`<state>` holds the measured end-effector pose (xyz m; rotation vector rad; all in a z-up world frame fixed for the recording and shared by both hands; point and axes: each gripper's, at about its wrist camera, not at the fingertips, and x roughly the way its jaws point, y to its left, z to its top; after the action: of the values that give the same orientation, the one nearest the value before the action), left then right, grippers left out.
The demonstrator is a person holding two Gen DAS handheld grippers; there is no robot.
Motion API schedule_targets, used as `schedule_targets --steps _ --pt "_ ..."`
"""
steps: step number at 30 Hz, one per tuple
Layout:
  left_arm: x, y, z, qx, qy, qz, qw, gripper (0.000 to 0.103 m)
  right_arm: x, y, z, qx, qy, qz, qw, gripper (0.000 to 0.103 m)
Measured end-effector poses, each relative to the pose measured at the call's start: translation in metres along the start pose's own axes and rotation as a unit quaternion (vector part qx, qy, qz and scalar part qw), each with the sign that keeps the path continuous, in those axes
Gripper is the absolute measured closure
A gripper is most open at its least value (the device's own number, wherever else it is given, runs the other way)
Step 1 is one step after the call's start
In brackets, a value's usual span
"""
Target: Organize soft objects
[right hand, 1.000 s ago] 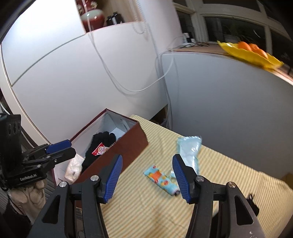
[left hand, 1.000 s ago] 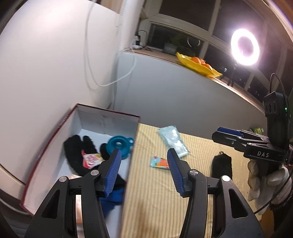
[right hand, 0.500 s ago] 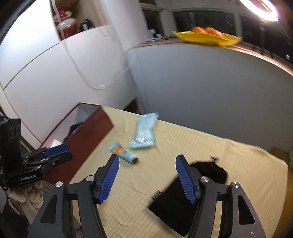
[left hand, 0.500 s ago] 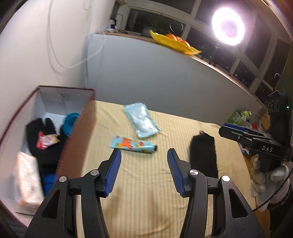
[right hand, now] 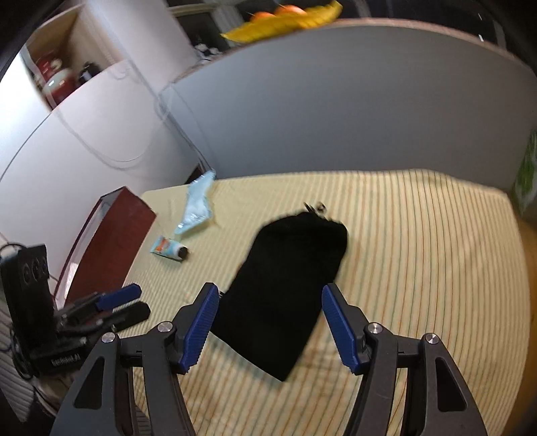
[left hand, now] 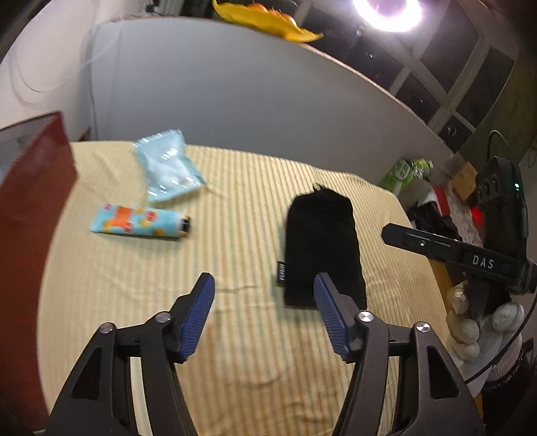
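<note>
Left gripper (left hand: pixel 261 303) jaws wide, empty | right gripper (right hand: pixel 268 315) jaws wide, empty, your flat black fabric pouch (right hand: pixel 288 281) at its 12 o'clock | pale-blue plastic packet (left hand: pixel 167 167), patterned tube (left hand: pixel 139 223) still outside dark-red cardboard box (left hand: pixel 33 187) | three left.

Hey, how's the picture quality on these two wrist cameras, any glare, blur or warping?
Left wrist view: the ring light blows out at the top edge, the box side is smeared by motion, and the fisheye bends the counter edge. Right wrist view: no lamp glare, but the pouch and packet are softened by blur, and the cloth stripes curve outward.
</note>
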<state>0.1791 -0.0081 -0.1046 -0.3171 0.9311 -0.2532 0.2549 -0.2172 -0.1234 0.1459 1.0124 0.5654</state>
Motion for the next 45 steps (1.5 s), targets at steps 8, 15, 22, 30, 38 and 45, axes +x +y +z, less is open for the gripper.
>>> schedule_targets --steps 8,15,22,30,38,45 --pt "0.042 -0.022 0.008 0.026 0.044 -0.016 0.9986 0.042 0.022 -0.034 -0.006 0.059 0.030 0.018 0.998 0.043" --pt "0.070 -0.026 0.011 0.030 0.073 -0.025 0.9966 0.042 0.034 -0.028 -0.005 0.042 0.046 0.026 0.998 0.043" --pt "0.076 -0.031 0.008 0.041 0.086 -0.034 0.9948 0.042 0.048 -0.024 -0.004 0.034 0.061 0.028 0.997 0.050" --pt "0.077 -0.033 0.008 0.050 0.084 -0.037 0.9945 0.045 0.057 -0.021 -0.007 0.029 0.073 0.024 0.997 0.057" --pt "0.075 -0.043 0.004 0.064 0.069 -0.032 0.9950 0.064 0.058 -0.018 -0.009 0.023 0.067 0.018 0.997 0.070" --pt "0.059 -0.047 -0.008 0.075 0.041 -0.019 0.9962 0.070 0.042 -0.023 -0.019 0.049 0.034 0.038 0.998 0.081"
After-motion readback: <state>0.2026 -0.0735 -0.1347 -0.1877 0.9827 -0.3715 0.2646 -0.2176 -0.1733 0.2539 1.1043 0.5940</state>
